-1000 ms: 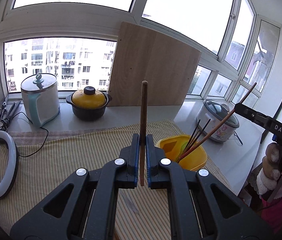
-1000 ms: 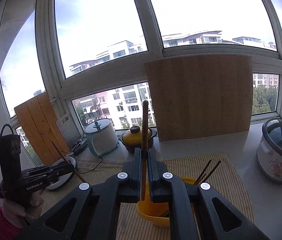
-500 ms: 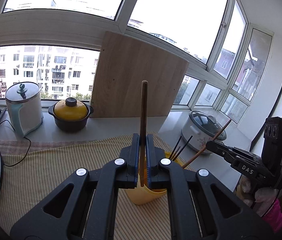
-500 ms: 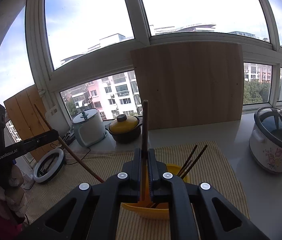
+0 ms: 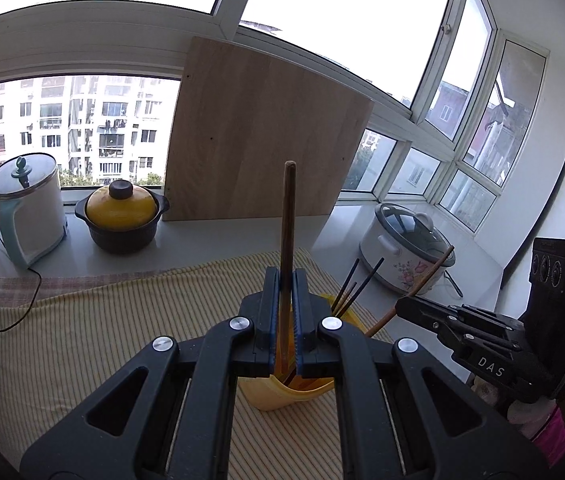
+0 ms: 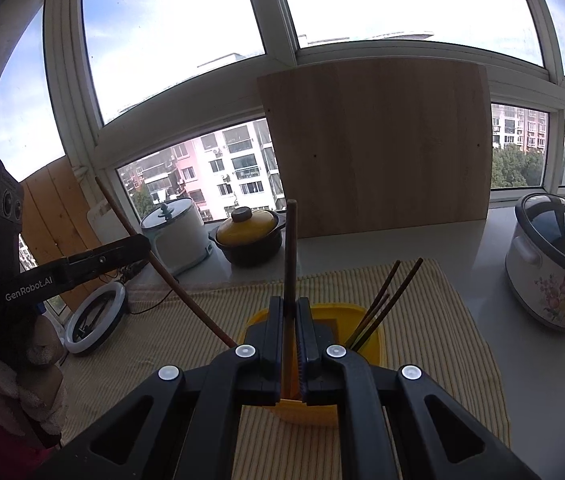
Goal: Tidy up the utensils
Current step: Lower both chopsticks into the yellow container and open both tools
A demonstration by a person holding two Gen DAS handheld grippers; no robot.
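A yellow utensil holder (image 5: 282,394) (image 6: 376,334) stands on the striped cloth, with several dark chopsticks (image 5: 356,284) (image 6: 390,300) leaning in it. My left gripper (image 5: 286,280) is shut on a brown chopstick (image 5: 287,216) that stands upright, directly above the holder's near side. My right gripper (image 6: 289,308) is shut on another brown chopstick (image 6: 291,248), also upright over the holder. Each gripper shows in the other's view: the right gripper (image 5: 404,307) carries its slanted stick (image 5: 422,282), and the left gripper (image 6: 140,242) carries its own stick (image 6: 178,288), the lower tip close to the holder's left rim.
A yellow striped cloth (image 5: 102,320) covers the counter. Behind it stand a white kettle (image 5: 28,208), a black pot with a yellow lid (image 5: 120,216), a leaning wooden board (image 5: 266,136) and a flowered rice cooker (image 6: 554,268). A ring light (image 6: 94,318) lies at the left.
The left gripper has moved right until the holder sits under its fingers. The right gripper has sunk toward the holder. Both keep their chopsticks.
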